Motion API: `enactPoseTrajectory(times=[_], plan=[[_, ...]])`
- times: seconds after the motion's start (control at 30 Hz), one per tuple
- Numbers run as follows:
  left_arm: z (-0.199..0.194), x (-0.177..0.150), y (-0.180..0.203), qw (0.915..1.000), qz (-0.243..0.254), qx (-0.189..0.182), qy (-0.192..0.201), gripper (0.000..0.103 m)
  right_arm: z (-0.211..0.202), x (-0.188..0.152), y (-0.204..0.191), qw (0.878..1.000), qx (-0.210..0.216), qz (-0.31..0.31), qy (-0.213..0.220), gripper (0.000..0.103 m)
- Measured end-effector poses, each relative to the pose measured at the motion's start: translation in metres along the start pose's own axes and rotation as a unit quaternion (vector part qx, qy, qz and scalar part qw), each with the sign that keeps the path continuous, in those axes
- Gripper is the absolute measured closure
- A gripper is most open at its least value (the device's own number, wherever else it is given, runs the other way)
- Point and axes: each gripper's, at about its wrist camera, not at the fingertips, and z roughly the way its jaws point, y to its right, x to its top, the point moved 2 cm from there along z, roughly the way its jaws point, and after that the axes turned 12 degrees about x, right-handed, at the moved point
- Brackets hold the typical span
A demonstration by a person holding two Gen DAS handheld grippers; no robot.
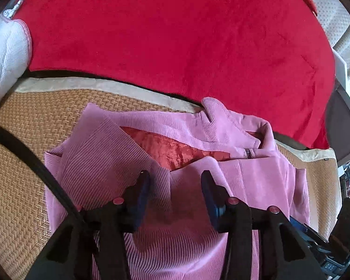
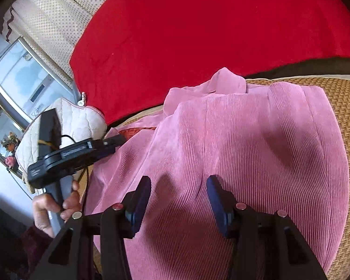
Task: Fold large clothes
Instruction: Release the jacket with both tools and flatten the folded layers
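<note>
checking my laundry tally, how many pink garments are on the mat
1: the pink corduroy garment lies on the woven mat, below both open tongs. Others may be hidden under it.

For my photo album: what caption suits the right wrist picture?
Open right gripper hovers over a pink corduroy garment on a woven mat.

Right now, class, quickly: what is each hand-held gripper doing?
Left hand-held gripper: open, holding nothing, above the pink ribbed corduroy garment.
Right hand-held gripper: open, holding nothing, above the same garment.
</note>
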Motion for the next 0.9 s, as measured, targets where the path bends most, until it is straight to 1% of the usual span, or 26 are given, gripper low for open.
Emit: enactPoseTrajectory(times=[0.03,0.1,0.13,0.17,0.2,0.23,0.27,0.3,0.37,0.47,0.5,0.53,0.57,0.6,0.63,0.67,0.7,0.73,0.77,0.8,0.83,0.87,0.9], plan=[[0.001,-0.001,0.0,1.0,0.003,0.003,0.002,0.057,0.001,0.0,0.0,1.0,-0.001,-0.001,-0.001,0.048],[0.005,-0.001,-0.002,0.9999,0.002,0.011,0.0,0.076,0.0,-0.001,-0.001,1.0,-0.002,-0.004,0.0,0.048],[0.007,-0.001,-0.003,0.9999,0.002,0.016,-0.004,0.095,0.0,-0.001,-0.002,1.0,-0.002,-0.005,0.0,0.048],[0.008,-0.001,-0.006,0.9998,0.002,0.019,-0.006,0.096,0.0,-0.001,-0.002,1.0,-0.002,-0.006,0.0,0.048],[0.009,0.0,-0.007,0.9999,-0.003,0.014,-0.003,0.097,0.0,-0.001,-0.002,1.0,-0.002,-0.007,0.0,0.048],[0.018,0.001,-0.001,0.9999,-0.008,0.009,0.0,0.097,0.0,-0.001,-0.002,1.0,-0.001,-0.007,0.0,0.048],[0.015,0.003,-0.002,0.9999,-0.012,0.002,0.007,0.098,0.0,-0.001,-0.002,1.0,-0.001,-0.007,0.001,0.048],[0.007,0.005,-0.004,0.9996,-0.014,-0.006,0.023,0.098,0.0,-0.001,-0.002,1.0,0.0,-0.007,0.001,0.048],[-0.008,0.011,-0.005,0.9983,-0.014,-0.012,0.056,0.098,0.0,-0.001,-0.002,1.0,-0.001,-0.008,0.001,0.048],[-0.031,0.017,-0.008,0.9927,-0.025,-0.021,0.116,0.098,0.0,-0.002,-0.002,1.0,-0.003,-0.012,0.002,0.048],[-0.039,0.018,-0.012,0.9894,-0.036,-0.013,0.14,0.098,0.001,-0.003,-0.003,1.0,-0.004,-0.014,0.002,0.048],[-0.039,0.02,-0.016,0.9879,-0.043,0.0,0.149,0.098,0.001,-0.003,-0.003,1.0,-0.007,-0.016,0.003,0.048],[-0.039,0.021,-0.02,0.9875,-0.048,0.01,0.15,0.097,0.0,-0.003,-0.003,1.0,-0.007,-0.016,0.003,0.048],[-0.035,0.02,-0.024,0.9886,-0.052,0.011,0.14,0.095,0.001,-0.003,-0.003,1.0,-0.007,-0.015,0.004,0.048],[-0.03,0.019,-0.026,0.9901,-0.056,0.009,0.128,0.09,0.001,-0.003,-0.003,1.0,-0.007,-0.015,0.004,0.048],[-0.026,0.018,-0.029,0.9919,-0.06,0.015,0.111,0.081,0.0,-0.003,-0.003,1.0,-0.007,-0.015,0.005,0.048],[-0.023,0.015,-0.031,0.9931,-0.066,0.025,0.094,0.075,0.0,-0.003,-0.003,1.0,-0.008,-0.016,0.005,0.048],[-0.023,0.014,-0.031,0.9937,-0.068,0.029,0.085,0.062,0.0,-0.003,-0.004,1.0,-0.009,-0.017,0.005,0.048],[-0.025,0.011,-0.03,0.9941,-0.065,0.029,0.082,0.052,0.0,-0.003,-0.004,1.0,-0.01,-0.017,0.004,0.048],[-0.031,0.008,-0.026,0.9939,-0.058,0.037,0.087,0.048,-0.001,-0.003,-0.005,1.0,-0.011,-0.017,0.003,0.048],[-0.039,0.006,-0.024,0.9931,-0.049,0.049,0.094,0.041,-0.002,-0.002,-0.005,1.0,-0.012,-0.015,0.003,0.048],[-0.047,0.003,-0.02,0.9916,-0.038,0.063,0.106,0.037,-0.004,-0.002,-0.006,1.0,-0.013,-0.01,0.004,0.049],[-0.059,-0.003,-0.015,0.9895,-0.018,0.076,0.122,0.035,-0.006,-0.001,-0.006,1.0,-0.014,-0.007,0.007,0.049]])
